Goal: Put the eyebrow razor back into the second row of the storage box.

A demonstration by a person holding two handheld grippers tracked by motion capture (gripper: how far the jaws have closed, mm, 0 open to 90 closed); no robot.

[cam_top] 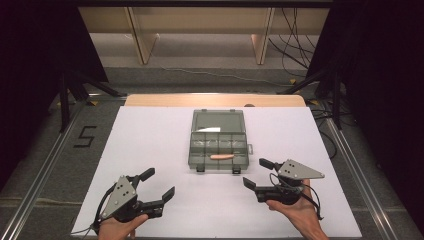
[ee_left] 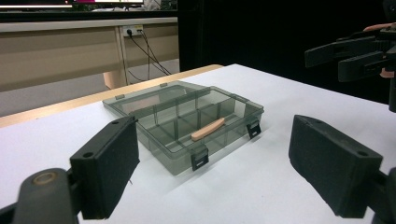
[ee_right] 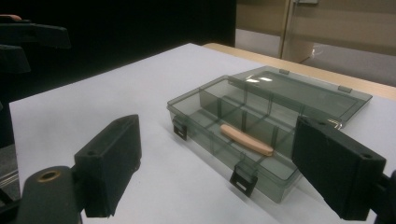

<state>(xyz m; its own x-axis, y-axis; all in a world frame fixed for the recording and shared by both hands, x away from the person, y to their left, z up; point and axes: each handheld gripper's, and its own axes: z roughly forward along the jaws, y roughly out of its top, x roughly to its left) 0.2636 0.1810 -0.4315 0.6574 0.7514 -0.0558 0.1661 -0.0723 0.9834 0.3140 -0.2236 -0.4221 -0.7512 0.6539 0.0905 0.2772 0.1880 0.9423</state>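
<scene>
Nearest the camera, two hands come in from the bottom edge, each holding a gripper above the white table (cam_top: pixel 150 140). On the left, the left gripper (cam_top: pixel 156 186) has its fingers (ee_left: pixel 109 163) spread wide and released, grasping nothing; on the right, the right gripper (cam_top: pixel 257 172) likewise has its fingers (ee_right: pixel 112 161) parted and empty, with a grey three-cornered plate on top. Between and beyond them, at the middle of the table, lies a smoky transparent compartment box (cam_top: pixel 218 150), its lid (cam_top: pixel 218 121) folded back flat on the far side and two black latches hanging from its near edge. Inside, dividers split the box into small compartments, and a pale tan, elongated piece (cam_top: pixel 222 156) lies in the near row, right of the middle. Both grippers are well apart from the box. Left of the table, on the grey floor, a black mark reads "5" (cam_top: pixel 85 136). No brand or label can be read on the box or the grippers.
</scene>
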